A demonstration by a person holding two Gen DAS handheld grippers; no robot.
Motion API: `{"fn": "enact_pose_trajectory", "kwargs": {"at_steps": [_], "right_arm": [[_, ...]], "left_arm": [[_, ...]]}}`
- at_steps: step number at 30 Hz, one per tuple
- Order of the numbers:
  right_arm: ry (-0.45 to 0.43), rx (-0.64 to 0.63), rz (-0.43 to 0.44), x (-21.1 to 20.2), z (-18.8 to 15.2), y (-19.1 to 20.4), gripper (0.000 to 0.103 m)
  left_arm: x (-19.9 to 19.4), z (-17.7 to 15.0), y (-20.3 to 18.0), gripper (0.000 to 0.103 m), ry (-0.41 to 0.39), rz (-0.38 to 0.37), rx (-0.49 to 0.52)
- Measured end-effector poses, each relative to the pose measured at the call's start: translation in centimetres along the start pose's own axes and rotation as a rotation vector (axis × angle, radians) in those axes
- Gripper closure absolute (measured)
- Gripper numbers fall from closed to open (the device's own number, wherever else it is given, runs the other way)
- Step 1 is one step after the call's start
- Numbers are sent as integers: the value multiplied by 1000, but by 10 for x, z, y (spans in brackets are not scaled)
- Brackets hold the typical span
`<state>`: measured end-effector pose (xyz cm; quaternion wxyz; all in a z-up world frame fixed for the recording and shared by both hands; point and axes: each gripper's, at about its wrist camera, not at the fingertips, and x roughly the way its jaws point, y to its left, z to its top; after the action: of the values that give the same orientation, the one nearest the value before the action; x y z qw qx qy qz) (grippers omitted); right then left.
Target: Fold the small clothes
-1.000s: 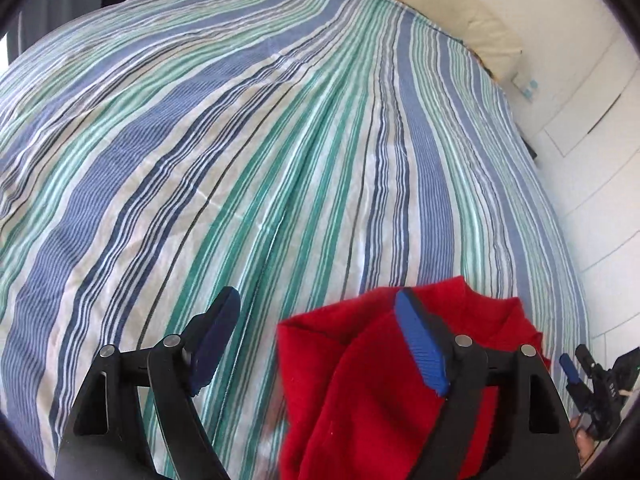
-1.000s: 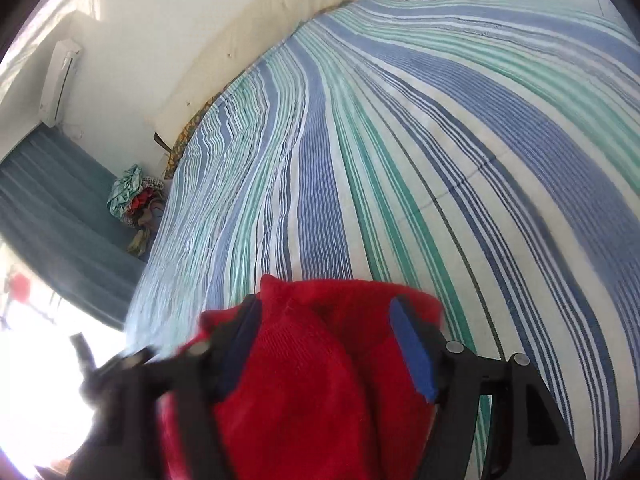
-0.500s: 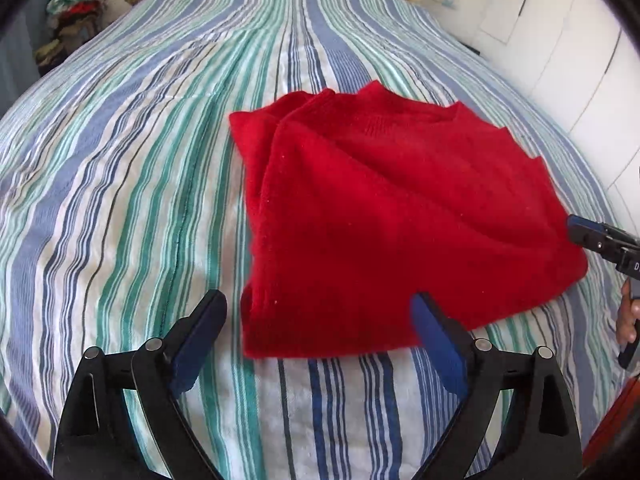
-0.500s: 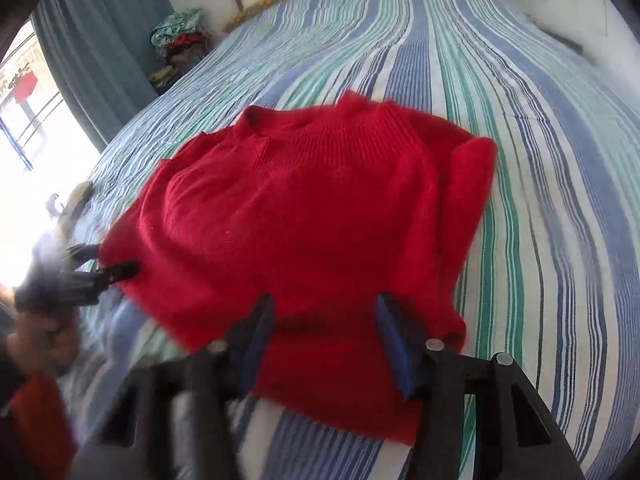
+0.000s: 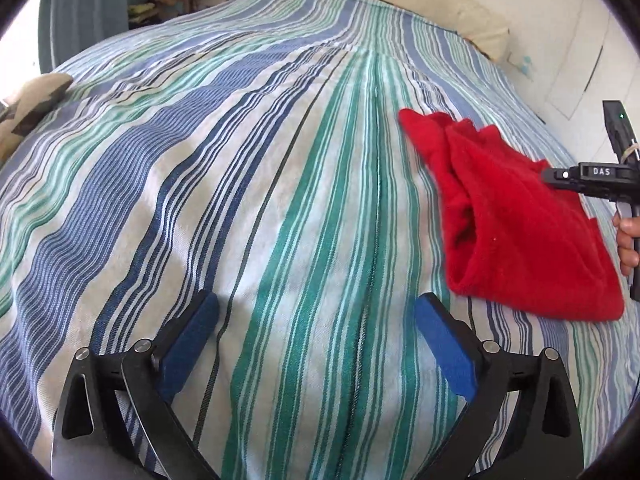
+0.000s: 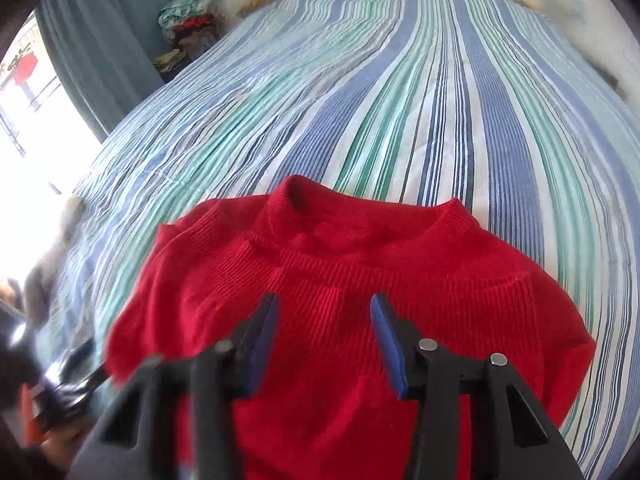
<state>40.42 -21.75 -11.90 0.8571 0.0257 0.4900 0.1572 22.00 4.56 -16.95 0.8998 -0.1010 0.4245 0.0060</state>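
Note:
A red knitted sweater [image 6: 360, 280] lies folded on the striped bed [image 6: 400, 80], its collar toward the far side. My right gripper [image 6: 325, 300] hovers just over the sweater's middle. Its jaws are closing with a clear gap between them, and the pads press on nothing. In the left wrist view the sweater [image 5: 520, 220] lies off to the right. My left gripper [image 5: 316, 300] stands over bare striped sheet [image 5: 280, 160] beside it, with its jaws opening wide and nothing between them. A hand [image 5: 628, 240] holds the other gripper at the sweater's right edge.
A camouflage-patterned cloth [image 5: 32, 104] lies at the bed's left edge. A pile of clothes [image 6: 188, 24] sits beyond the bed beside a blue curtain [image 6: 100, 40]. A pale pillow [image 5: 440, 12] lies at the head and a white wall runs along the right.
My left gripper has drawn away leftward from the sweater onto bare sheet and opened wider. My right gripper has swung over the sweater's middle, rolled, and its jaws have narrowed.

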Motion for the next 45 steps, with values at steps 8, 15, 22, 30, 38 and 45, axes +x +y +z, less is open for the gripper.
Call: {"fn": "enact_pose_trajectory", "kwargs": {"at_steps": [8, 15, 22, 30, 38, 45], "right_arm": [[12, -121, -78, 13, 22, 8, 100], [94, 1, -93, 41, 19, -18, 84], [-121, 141, 107, -48, -17, -42, 68], [-11, 122, -71, -45, -92, -67, 74], [-143, 284, -96, -105, -110, -116, 37], [-102, 483, 157, -62, -120, -153, 37]], "left_arm": [[2, -1, 2, 1, -4, -27, -14], [2, -1, 0, 1, 1, -19, -5], [3, -1, 0, 1, 1, -18, -5], [3, -1, 0, 1, 1, -20, -7], [3, -1, -1, 1, 2, -16, -4], [3, -1, -1, 1, 2, -16, -4]]}}
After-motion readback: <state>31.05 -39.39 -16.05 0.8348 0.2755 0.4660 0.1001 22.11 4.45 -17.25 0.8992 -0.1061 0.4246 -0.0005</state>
